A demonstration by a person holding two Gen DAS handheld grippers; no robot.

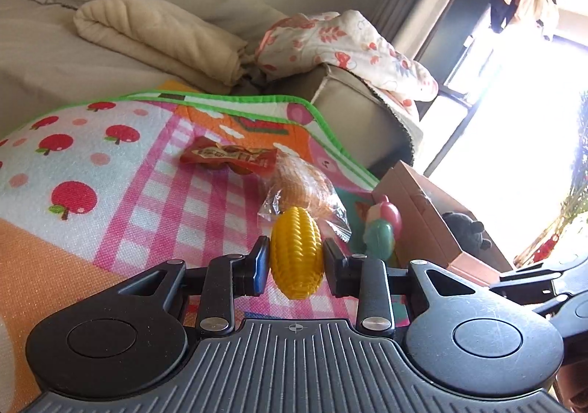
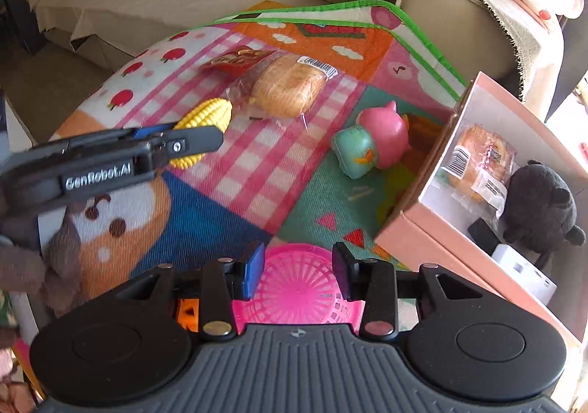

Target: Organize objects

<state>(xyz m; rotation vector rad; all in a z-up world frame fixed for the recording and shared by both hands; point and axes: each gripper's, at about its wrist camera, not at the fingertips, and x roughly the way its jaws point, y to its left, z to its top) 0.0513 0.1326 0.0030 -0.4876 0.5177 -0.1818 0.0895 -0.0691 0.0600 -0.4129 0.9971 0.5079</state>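
My left gripper (image 1: 296, 266) is shut on a yellow toy corn cob (image 1: 296, 251), held just above the colourful play mat (image 1: 110, 192). The right wrist view shows that gripper (image 2: 198, 139) side-on at the left, the corn (image 2: 209, 115) sticking out past it. My right gripper (image 2: 298, 271) is open, its jaws apart over a pink plastic basket (image 2: 297, 288) that lies below them on the mat's near edge. A wrapped bread (image 2: 286, 85), a red snack packet (image 2: 239, 61) and a pink-and-green squishy toy (image 2: 371, 144) lie on the mat.
An open pink box (image 2: 415, 174) stands at the right, holding a wrapped pastry (image 2: 481, 163), a black plush toy (image 2: 540, 199) and a white item. A beige sofa (image 1: 92, 56) with folded blankets runs behind the mat. A bright window is at the far right.
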